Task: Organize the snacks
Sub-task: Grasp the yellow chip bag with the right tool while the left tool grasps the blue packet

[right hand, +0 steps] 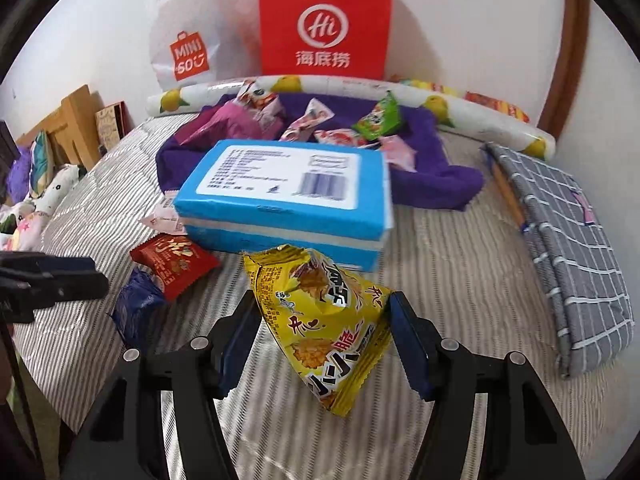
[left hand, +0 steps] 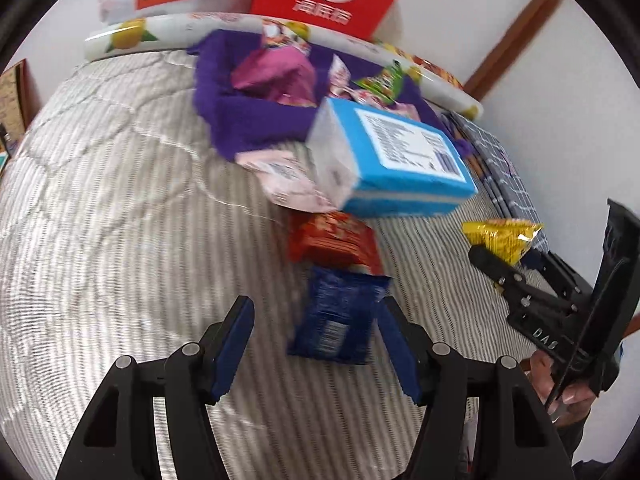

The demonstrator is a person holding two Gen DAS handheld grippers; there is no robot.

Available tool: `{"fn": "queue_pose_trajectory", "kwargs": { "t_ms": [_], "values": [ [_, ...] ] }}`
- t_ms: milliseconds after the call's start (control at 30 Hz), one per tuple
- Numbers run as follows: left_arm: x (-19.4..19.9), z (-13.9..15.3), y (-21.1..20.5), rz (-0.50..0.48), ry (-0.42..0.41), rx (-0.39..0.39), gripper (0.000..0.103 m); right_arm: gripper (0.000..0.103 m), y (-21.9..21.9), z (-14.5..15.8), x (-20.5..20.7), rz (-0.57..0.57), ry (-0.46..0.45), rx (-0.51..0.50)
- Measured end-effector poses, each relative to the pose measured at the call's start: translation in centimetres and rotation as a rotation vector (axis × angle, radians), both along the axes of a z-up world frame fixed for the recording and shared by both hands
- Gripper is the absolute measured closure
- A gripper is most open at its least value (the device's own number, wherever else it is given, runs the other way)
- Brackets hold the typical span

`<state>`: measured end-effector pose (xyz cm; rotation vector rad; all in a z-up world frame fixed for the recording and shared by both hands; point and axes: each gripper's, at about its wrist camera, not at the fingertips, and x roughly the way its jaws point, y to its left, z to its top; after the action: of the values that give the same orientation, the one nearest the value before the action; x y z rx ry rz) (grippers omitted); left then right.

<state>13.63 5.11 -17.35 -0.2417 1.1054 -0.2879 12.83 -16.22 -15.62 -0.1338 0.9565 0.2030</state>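
My left gripper (left hand: 316, 316) is open over the striped bedspread, its fingers on either side of a dark blue snack packet (left hand: 338, 316) that lies flat. A red packet (left hand: 332, 242) lies just beyond it, then a blue box (left hand: 396, 160) and a pink packet (left hand: 286, 178). My right gripper (right hand: 326, 320) has a yellow snack bag (right hand: 324, 316) between its fingers; the bag touches both pads and hangs above the bed. It also shows in the left wrist view (left hand: 504, 238). A purple cloth basket (right hand: 432, 168) at the back holds several snacks.
A red paper bag (right hand: 324, 24) and a white Miniso bag (right hand: 188, 52) stand against the wall behind a lemon-print roll (right hand: 472, 116). A grey checked cloth (right hand: 568, 232) lies at right. Plush toys (right hand: 48, 196) sit at left.
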Motion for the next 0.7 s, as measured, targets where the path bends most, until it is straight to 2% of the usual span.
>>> {"fn": "queue_pose_trajectory", "kwargs": {
  "t_ms": [467, 500, 533, 700],
  "values": [
    [-0.2, -2.0, -4.5, -0.046, 0.011, 0.123, 0.043, 0.039, -3.9, -0.7, -0.8, -0.075, 0.029, 0.048],
    [-0.1, -2.0, -4.7, -0.047, 0.012, 0.128, 0.046, 0.039, -4.1, -0.7, -0.9, -0.075, 0.027, 0.05],
    [-0.1, -2.0, -5.0, -0.046, 0.008, 0.139, 0.056, 0.039, -4.1, -0.6, -0.9, -0.077, 0.024, 0.051],
    [0.1, -1.9, -5.1, -0.065, 0.019, 0.152, 0.062, 0.039, -4.9, 0.0, -0.9, -0.087, 0.007, 0.066]
  ]
}}
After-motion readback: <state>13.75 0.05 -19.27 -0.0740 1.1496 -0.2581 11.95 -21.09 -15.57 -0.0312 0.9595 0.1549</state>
